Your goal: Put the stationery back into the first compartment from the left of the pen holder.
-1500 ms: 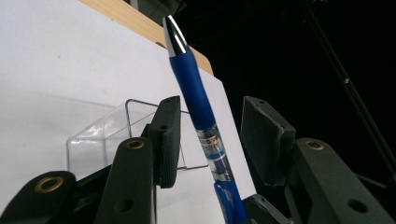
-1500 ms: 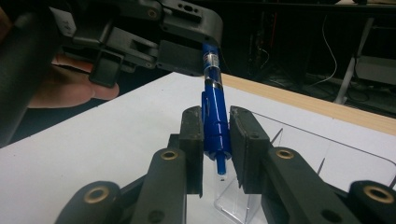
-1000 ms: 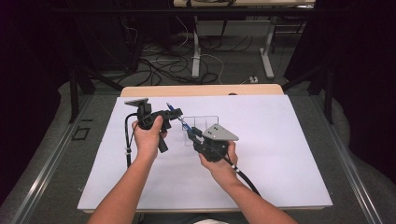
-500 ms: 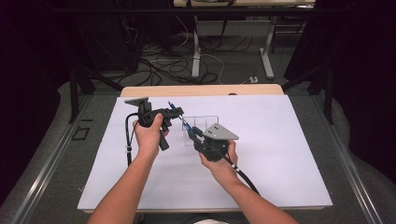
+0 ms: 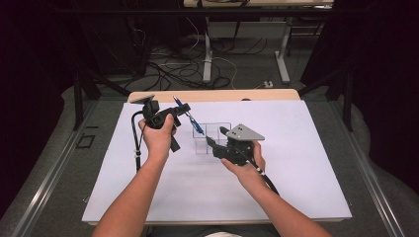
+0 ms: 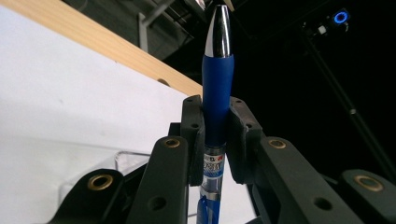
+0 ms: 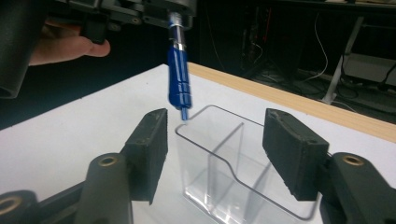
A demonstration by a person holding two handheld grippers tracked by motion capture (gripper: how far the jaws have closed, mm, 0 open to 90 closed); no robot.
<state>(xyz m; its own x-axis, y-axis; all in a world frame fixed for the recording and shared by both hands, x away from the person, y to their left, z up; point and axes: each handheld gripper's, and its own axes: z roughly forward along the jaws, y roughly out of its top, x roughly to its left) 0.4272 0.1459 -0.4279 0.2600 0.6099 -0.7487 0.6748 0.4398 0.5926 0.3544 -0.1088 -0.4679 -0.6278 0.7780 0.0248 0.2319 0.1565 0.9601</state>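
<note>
At frame centre, a blue pen (image 5: 189,117) is clamped tilted by the left gripper (image 5: 174,114) for dropping into the clear organizer (image 5: 212,138); the right gripper (image 5: 213,142), jaws just opened and empty, straddles its rim.

Left gripper (image 5: 170,114) clamped on a blue pen (image 5: 189,116), pen tilted with its lower end over the back-left rim of the clear divided holder (image 5: 211,138). Right gripper (image 5: 213,143) at the holder's right side, jaws just opened, apart from the pen. White sheet (image 5: 296,148) underneath.
</note>
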